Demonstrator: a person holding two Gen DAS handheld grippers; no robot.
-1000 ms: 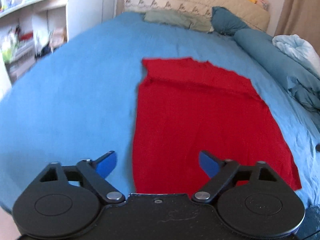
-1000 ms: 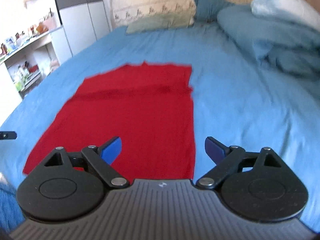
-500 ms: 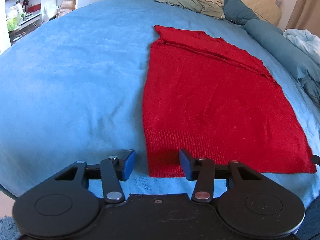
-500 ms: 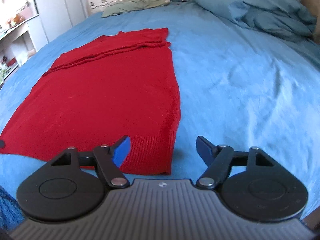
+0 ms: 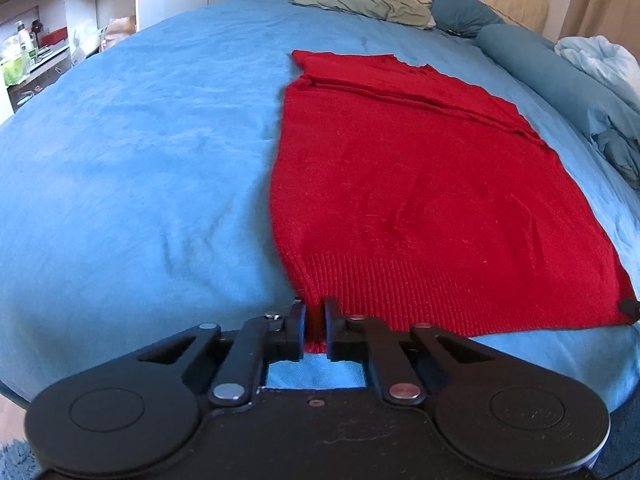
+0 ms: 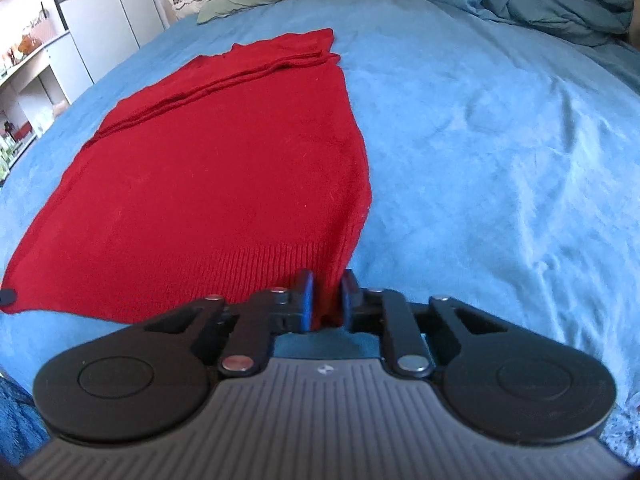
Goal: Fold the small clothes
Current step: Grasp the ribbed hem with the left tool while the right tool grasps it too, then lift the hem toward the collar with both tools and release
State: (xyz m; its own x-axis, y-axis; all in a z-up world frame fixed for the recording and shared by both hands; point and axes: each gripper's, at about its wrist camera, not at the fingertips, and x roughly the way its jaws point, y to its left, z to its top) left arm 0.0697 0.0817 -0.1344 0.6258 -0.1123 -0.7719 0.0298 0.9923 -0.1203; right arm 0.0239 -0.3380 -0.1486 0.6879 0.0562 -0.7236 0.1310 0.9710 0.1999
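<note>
Red knit sweater (image 5: 420, 184): flat on blue bedspread (image 5: 140, 160). I have left gripper (image 5: 315, 322) and right gripper (image 6: 326, 298) each pinching a ribbed-hem corner (presumably for lifting that hem toward the collar).

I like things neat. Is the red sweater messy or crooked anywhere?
Mostly neat: the red sweater lies flat on the blue bedspread. Only its far end looks bunched into ridges.
</note>
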